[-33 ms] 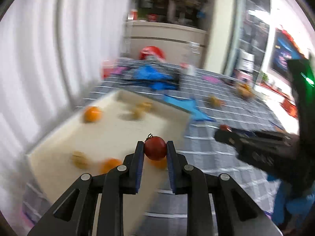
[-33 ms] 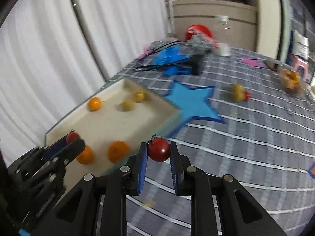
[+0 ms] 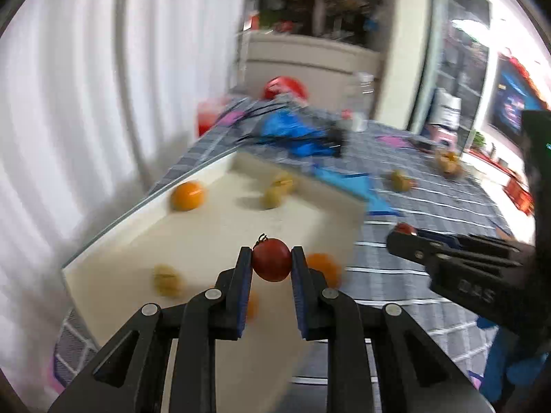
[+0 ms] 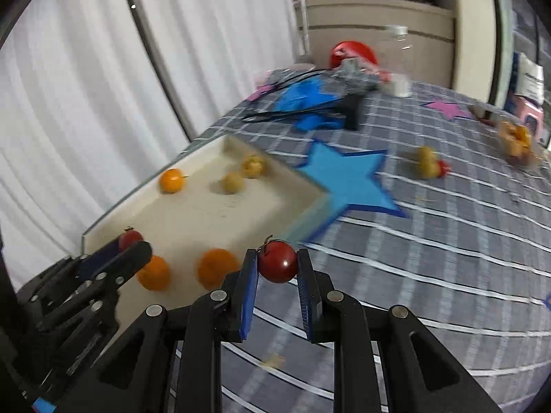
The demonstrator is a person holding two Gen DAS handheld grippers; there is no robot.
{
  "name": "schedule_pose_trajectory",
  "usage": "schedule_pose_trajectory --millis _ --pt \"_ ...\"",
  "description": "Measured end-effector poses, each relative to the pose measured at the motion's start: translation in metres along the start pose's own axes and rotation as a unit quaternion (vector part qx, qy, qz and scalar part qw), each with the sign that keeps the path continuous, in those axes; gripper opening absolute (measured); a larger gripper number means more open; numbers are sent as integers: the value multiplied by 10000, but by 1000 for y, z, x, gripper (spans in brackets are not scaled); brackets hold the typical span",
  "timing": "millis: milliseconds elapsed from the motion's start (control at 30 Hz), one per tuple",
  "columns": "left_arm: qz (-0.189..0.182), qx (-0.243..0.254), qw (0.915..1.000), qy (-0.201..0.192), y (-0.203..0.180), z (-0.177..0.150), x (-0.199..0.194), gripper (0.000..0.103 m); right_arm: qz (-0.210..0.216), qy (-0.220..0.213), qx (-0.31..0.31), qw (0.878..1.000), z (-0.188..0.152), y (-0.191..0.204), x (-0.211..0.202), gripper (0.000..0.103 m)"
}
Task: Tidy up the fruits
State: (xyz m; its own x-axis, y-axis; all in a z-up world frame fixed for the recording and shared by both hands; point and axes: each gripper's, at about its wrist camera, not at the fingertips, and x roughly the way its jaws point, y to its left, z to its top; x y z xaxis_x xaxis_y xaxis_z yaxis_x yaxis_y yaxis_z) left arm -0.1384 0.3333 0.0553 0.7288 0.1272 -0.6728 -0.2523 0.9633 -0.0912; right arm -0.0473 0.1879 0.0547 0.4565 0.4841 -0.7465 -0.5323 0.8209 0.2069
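Note:
My left gripper (image 3: 271, 263) is shut on a red cherry tomato (image 3: 271, 264) and hangs over the near part of the cream tray (image 3: 220, 241). My right gripper (image 4: 278, 265) is shut on a second cherry tomato (image 4: 278, 265), over the checked tablecloth just off the tray's (image 4: 213, 216) near right side. Each gripper also shows in the other's view: the right gripper (image 3: 403, 237) at the right, the left gripper (image 4: 132, 244) at the left. The tray holds several fruits, among them an orange (image 4: 171, 179) and a yellowish fruit (image 4: 232, 182).
A yellow fruit with a red one (image 4: 427, 167) lies loose on the cloth, and an orange cluster (image 4: 516, 139) sits farther right. A blue star (image 4: 347, 179) lies beside the tray. Blue fabric and black items (image 4: 310, 99) clutter the far end. White curtains (image 4: 86, 86) border the left.
The left wrist view has swung slightly, so the tray sits a little further right in it. Both grippers still hold their tomatoes.

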Motion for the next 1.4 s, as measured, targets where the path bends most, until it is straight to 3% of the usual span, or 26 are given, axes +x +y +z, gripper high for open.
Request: schedule_pose_trajectory --millis 133,167,267,300,367,500,600,733,867,933,1033,1200,1400 --pt "378 -183 9988 254 22 -1 22 25 136 66 -117 9998 11 19 23 23" --pt "412 -205 9984 326 25 -2 26 31 238 137 -84 9996 13 20 29 25" --pt "340 -290 9983 387 27 -7 26 62 379 285 157 9988 16 14 36 55" --pt "322 -284 9987 265 26 -8 20 77 485 227 221 9983 16 10 31 79" --pt "382 -187 9990 -135 17 -10 5 84 205 59 287 9994 13 1 14 103" --pt "157 285 9990 -317 -16 -11 -11 84 -57 -207 563 9982 -1 -35 -26 103" --pt "-315 651 9970 -260 -57 -25 -16 88 -606 -162 1058 9924 -25 -78 -46 103" --pt "-821 1248 9886 187 -118 -51 0 90 -1499 -40 1520 9769 -70 -136 -63 103" --pt "-879 1459 9846 384 -146 -62 15 90 -2302 25 1949 9534 -114 -192 -77 103" --pt "-789 1558 9833 515 -157 -65 26 90 -2466 -156 2027 9476 -126 -202 -86 103" --pt "-766 1670 9802 739 -163 -69 33 90 -2048 -514 2181 9528 -131 -206 -99 103" --pt "-868 1491 9809 897 -157 -68 38 97 -2506 -109 1885 9495 -119 -198 -84 103" --pt "-736 1392 9827 975 -155 -68 40 102 -2475 -147 1904 9499 -125 -197 -84 103"
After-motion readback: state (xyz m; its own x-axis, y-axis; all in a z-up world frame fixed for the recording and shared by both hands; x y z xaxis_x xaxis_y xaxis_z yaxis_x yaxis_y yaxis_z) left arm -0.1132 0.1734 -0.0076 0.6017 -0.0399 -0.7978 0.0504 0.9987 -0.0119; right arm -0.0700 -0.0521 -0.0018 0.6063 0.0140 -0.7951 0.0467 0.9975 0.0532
